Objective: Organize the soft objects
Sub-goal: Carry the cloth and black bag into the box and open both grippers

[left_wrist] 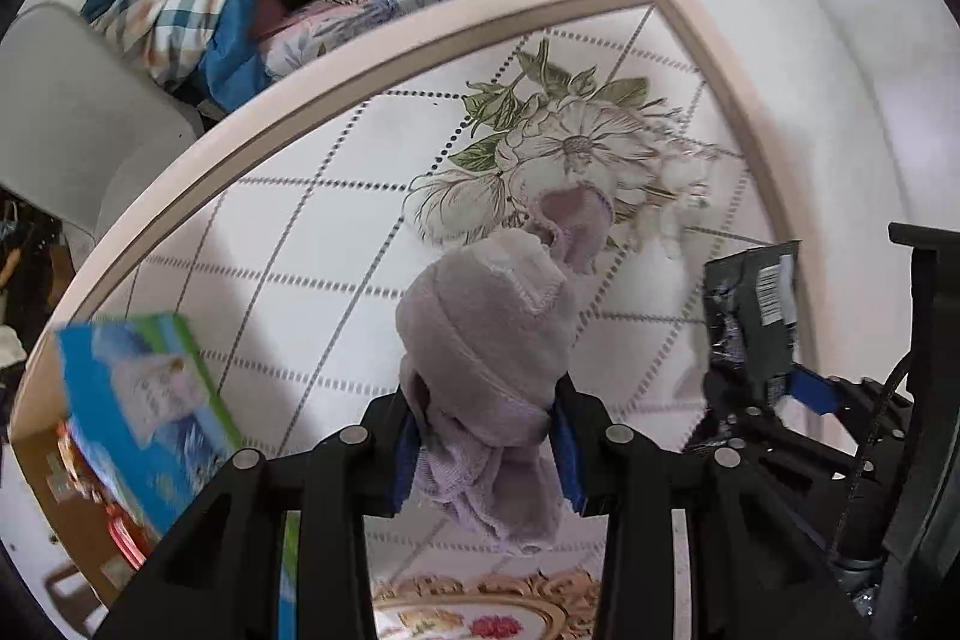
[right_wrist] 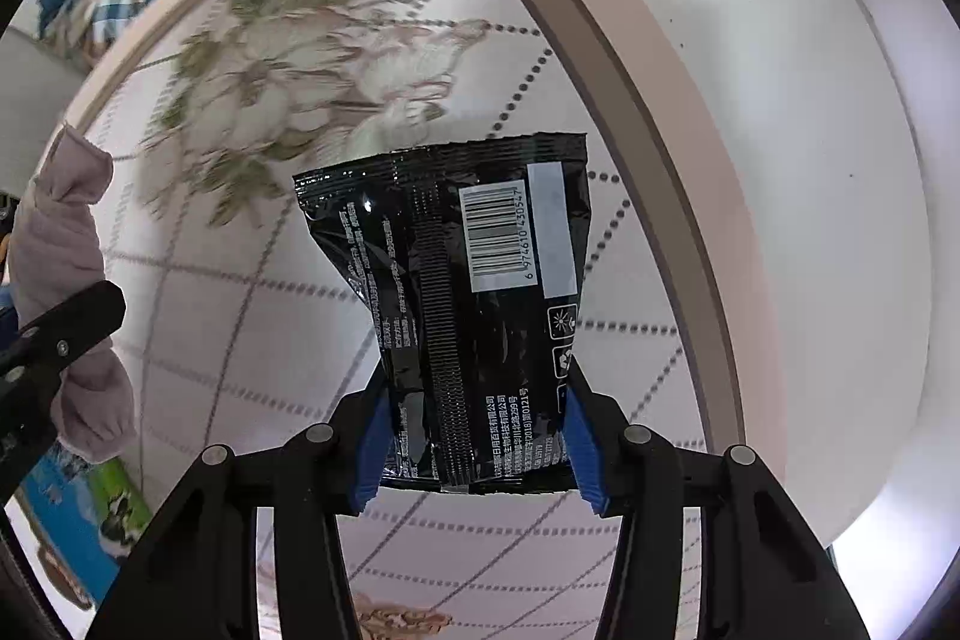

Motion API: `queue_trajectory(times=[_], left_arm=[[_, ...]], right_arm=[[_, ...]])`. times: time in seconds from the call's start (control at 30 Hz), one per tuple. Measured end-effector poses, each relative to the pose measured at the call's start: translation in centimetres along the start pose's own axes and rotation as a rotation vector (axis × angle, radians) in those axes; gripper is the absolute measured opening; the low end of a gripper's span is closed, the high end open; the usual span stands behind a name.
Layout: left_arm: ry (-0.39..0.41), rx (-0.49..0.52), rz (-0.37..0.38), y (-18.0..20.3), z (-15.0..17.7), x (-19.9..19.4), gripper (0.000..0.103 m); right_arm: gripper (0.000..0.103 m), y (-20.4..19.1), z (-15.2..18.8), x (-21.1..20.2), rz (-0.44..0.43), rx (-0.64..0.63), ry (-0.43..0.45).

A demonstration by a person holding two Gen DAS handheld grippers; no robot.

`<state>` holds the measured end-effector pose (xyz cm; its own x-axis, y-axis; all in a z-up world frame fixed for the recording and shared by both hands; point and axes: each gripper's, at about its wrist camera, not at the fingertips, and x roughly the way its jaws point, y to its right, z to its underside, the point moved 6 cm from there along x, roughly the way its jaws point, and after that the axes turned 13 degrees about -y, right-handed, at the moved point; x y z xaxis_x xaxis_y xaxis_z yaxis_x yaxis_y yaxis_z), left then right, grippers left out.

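Lilac fleece, one bundled cloth, is clamped in the left gripper above the floral table. The right gripper pinches one black foil packet. One blue-green box lies left.

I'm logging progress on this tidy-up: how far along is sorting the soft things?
Nothing looks put away yet. In hand: the left gripper is shut on a lilac cloth, and the right gripper is shut on a black packet; both are held above the table. Left: place both, then the small white item on the table. The destination isn't evident.
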<state>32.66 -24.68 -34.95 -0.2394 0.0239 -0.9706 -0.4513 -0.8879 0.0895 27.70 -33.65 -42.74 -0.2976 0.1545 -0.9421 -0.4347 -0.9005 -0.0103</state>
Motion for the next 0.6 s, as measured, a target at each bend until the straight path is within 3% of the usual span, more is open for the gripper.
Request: queue_trajectory(times=[0.17,0.33,0.47,0.6], left_arm=[[0.092,-0.048,0.080,-2.9,5.4,-4.4,0.034],[0.166,-0.111,0.139,-8.2,11.4,-7.9,0.034],[0.191,-0.203,0.156,-13.9,16.8,-9.2,0.034],[0.180,-0.294,0.126,-19.5,20.6,-8.8,0.034]], right_arm=[[0.052,-3.0,4.0,-4.2,-0.050,-0.078,0.072],[0.052,-7.5,9.6,-8.3,-0.120,-0.200,0.124],[0.052,-11.7,14.2,-10.5,-0.181,-0.296,0.139],[0.052,-17.9,18.5,-11.5,-0.231,-0.407,0.127]])
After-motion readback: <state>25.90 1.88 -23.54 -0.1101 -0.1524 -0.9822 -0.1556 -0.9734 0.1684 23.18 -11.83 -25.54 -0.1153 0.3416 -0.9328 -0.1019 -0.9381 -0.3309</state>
